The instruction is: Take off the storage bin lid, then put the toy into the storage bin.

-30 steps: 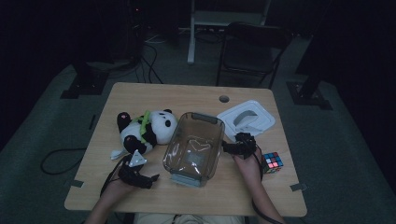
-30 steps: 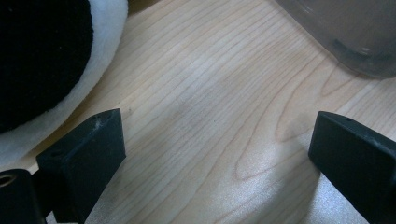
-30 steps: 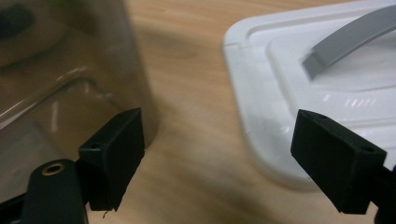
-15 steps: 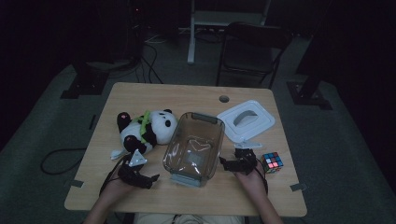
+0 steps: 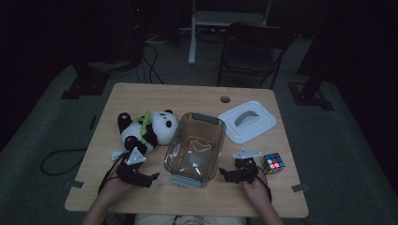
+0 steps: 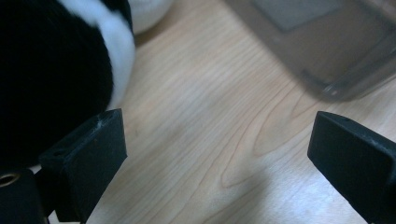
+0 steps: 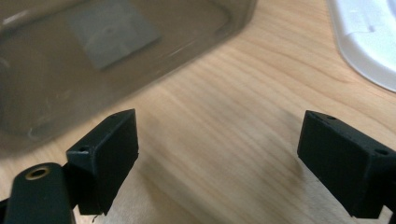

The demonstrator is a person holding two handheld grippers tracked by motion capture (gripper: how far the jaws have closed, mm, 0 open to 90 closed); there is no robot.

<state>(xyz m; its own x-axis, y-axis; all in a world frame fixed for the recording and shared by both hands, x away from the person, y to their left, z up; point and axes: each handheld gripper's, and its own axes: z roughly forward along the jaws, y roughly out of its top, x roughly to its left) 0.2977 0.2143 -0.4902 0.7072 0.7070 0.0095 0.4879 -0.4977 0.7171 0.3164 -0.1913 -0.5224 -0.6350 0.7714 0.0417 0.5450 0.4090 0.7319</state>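
Looking down from the high view: clear plastic container (image 5: 194, 149) sits mid-desk (image 5: 187, 96), near the front edge, lidless. White lid (image 5: 248, 121) lies just beside its far right corner, handle up. Plush panda (image 5: 144, 131) lies to the container's left, touching or nearly so. Colour cube (image 5: 272, 163) rests near the right edge.

Left gripper (image 5: 141, 177) is low on the desk between panda and container; right gripper (image 5: 237, 173) sits between container and cube. From above their fingers are too small and dark to judge.

Left gripper view settles it: fingers (image 6: 86, 161) spread wide, only bare wood between them, panda's black-and-white fur (image 6: 56, 70) close behind the left finger, container's corner (image 6: 327, 51) further off to the right.

Right gripper view: fingers (image 7: 105, 156) wide apart, having just opened further, nothing between them. Container wall (image 7: 116, 51) ahead on the left, lid's edge (image 7: 369, 42) at upper right.
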